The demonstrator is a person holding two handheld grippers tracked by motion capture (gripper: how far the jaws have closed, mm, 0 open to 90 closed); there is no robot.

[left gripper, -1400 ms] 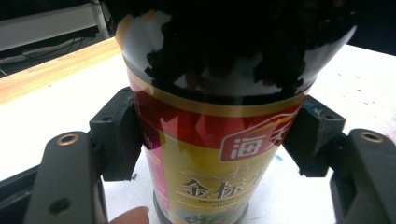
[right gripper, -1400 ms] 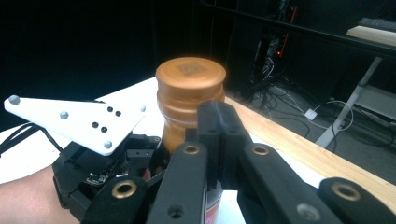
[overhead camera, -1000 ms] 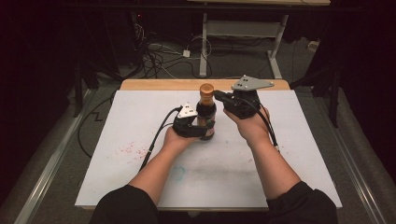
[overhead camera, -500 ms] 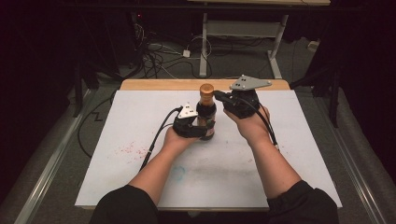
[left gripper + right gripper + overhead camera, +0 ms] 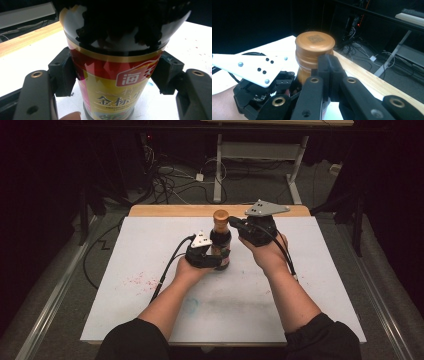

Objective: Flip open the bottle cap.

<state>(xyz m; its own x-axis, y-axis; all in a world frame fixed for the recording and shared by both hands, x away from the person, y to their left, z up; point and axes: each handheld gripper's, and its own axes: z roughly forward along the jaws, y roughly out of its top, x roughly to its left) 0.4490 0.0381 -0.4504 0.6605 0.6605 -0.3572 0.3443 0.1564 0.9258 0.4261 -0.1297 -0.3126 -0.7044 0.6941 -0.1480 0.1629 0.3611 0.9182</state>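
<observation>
Figure: bracing a sauce bottle for work at its cap. The sauce bottle (image 5: 220,242) stands upright on the white table (image 5: 125,270), toward its far middle, just short of the wooden strip (image 5: 165,210) along the back edge. Your left gripper (image 5: 216,260) comes in low from the left and clamps the bottle's labelled body; in the left gripper view the two black pads (image 5: 62,72) press against opposite sides of the red and gold label (image 5: 115,85), so this gripper is closed on the bottle. Held this low, the bottle is probably being kept from turning or tipping while the top is worked. Your right gripper (image 5: 233,222) is raised to the level of the neck and points leftward at the brown cap (image 5: 220,215). In the right gripper view its jaws lie close together, with their tips against the near side of the cap (image 5: 315,46) just below the rim; whether they pinch anything there, or merely touch it, cannot be told. Pose: your left forearm runs diagonally up the table with the wrist low and the hand (image 5: 187,270) near the surface; your right forearm mirrors it, the wrist lifted and bent inward, the grey plate (image 5: 266,208) uppermost.
</observation>
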